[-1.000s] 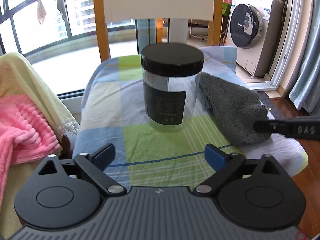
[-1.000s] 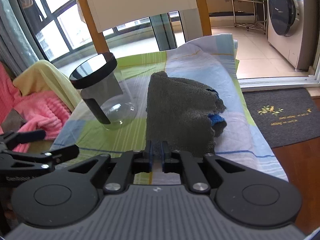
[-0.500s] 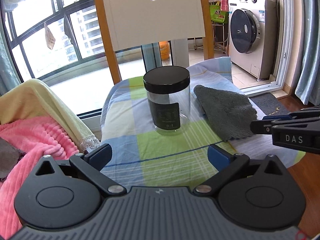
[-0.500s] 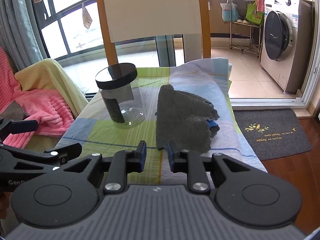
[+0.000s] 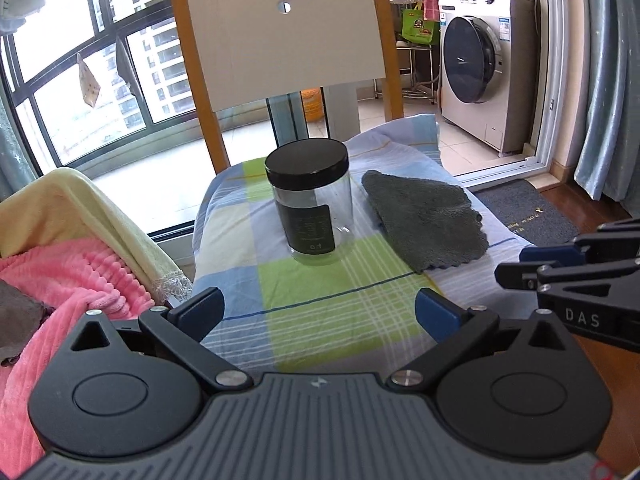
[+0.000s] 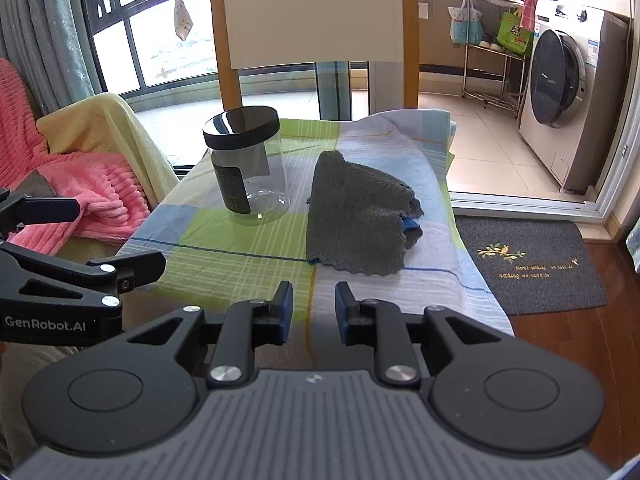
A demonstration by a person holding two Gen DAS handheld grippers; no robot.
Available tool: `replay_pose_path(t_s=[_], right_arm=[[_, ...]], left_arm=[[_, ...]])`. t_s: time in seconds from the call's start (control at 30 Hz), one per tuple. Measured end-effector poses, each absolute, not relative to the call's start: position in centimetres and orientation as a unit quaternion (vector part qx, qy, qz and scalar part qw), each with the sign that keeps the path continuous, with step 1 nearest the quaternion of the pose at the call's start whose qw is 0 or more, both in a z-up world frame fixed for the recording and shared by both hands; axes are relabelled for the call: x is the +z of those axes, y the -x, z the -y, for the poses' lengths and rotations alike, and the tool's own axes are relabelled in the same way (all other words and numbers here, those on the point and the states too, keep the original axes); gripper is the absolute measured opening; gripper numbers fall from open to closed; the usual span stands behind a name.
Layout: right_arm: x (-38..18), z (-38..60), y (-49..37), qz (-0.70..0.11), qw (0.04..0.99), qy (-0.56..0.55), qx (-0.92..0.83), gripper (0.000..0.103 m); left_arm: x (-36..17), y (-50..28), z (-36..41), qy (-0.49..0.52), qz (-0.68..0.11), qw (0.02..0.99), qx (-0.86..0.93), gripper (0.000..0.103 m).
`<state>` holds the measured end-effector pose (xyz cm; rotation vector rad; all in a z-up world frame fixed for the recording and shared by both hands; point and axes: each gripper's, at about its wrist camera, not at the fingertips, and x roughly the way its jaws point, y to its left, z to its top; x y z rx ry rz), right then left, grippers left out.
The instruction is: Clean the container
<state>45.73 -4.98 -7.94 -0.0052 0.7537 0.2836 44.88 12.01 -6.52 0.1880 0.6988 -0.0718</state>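
A clear jar (image 5: 312, 208) with a black screw lid and a dark label stands upright on the checked cloth; it also shows in the right wrist view (image 6: 246, 168). A grey cleaning cloth (image 5: 424, 216) lies flat to its right, also in the right wrist view (image 6: 358, 212). My left gripper (image 5: 318, 310) is wide open and empty, well back from the jar. My right gripper (image 6: 314, 308) is partly open and empty, short of the grey cloth's near edge. It shows at the right of the left wrist view (image 5: 560, 264).
The checked cloth (image 5: 320, 312) covers a chair seat with a wooden-framed back (image 5: 280, 28). Pink and yellow blankets (image 5: 68, 260) lie to the left. A washing machine (image 5: 480, 68) and a dark doormat (image 6: 532, 264) are to the right, over wooden floor.
Both grippers have pulled back and up from the chair seat, so jar and cloth look smaller. My right gripper went from shut to partly open. The jar and cloth stay put.
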Motion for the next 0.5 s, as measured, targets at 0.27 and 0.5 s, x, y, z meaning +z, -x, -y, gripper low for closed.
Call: replay_pose_path(t_s=[0.27,0.5], right_arm=[[-7.88,5.7,-44.82,-0.36,0.925,-0.014,0.121,0.019],[-7.69,5.92,-44.96,-0.356,0.927,-0.014,0.118,0.019]], left_arm=[[-6.71,-44.41,-11.91,-0.106,-0.348,0.93,-0.047,0.102],[-6.85,-44.56,-11.83,-0.106,-0.351,0.929,-0.052,0.102]])
